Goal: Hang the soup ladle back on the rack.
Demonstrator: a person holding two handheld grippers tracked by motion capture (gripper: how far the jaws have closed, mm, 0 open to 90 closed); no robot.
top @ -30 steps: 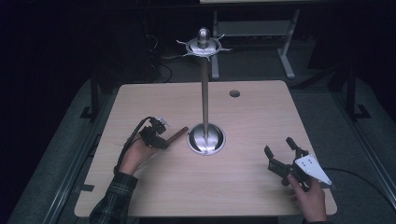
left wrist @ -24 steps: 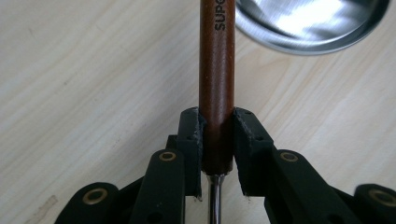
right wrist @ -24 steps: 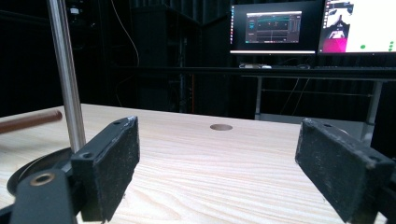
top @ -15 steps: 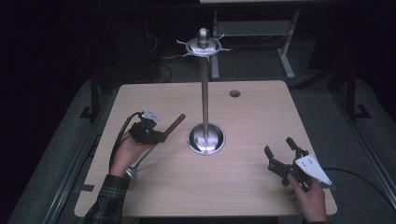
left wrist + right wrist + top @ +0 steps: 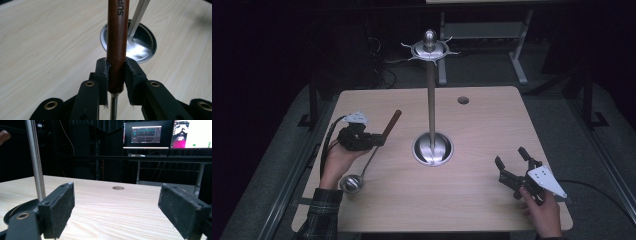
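Though tilted, ladle handle (image 5: 117,45) between jaws.

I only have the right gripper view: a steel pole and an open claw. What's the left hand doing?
Observer: The left claw is shut on a ladle's brown wooden handle, near the end where the metal stem starts.
Operator: Where's the ladle's bowl?
Observer: In the high view the bowl hangs toward the person, below the left hand, and the handle points up toward the pole.
Operator: What's on top of that pole?
Observer: A round cap with curved hooks sticking out around it, all bare. The right claw sits open over the table, right of the stand's base.
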